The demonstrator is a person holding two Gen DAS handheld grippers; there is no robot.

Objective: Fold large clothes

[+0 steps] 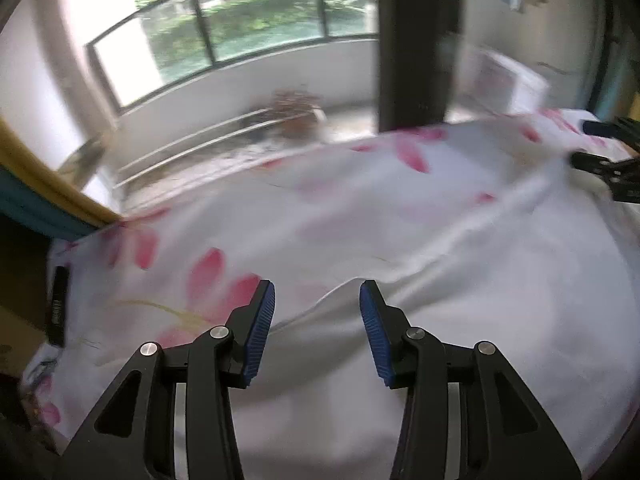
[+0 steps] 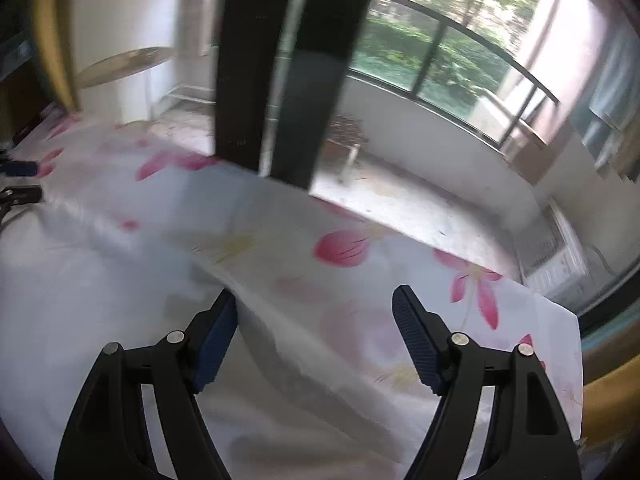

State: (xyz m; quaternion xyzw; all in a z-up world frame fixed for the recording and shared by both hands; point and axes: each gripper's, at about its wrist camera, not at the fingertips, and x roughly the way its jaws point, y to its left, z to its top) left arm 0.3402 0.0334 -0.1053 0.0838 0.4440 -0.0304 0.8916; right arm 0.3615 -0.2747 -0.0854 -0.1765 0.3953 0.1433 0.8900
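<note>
While both views blur, left gripper [image 1: 317, 294] jaws parted, empty, over white garment [image 1: 360, 240] on flowered sheet [image 1: 208, 272]. Right gripper [image 2: 316, 300] jaws wide, straddling a garment fold, not gripping.

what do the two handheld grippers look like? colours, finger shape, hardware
Both match. The left gripper and the right gripper are matte black plastic linkages with triangular cut-outs and round silver pivot pins. Each finger ends in a flat blue ribbed pad. No cables or markings show, and no hand or sleeve is in either wrist view.
</note>
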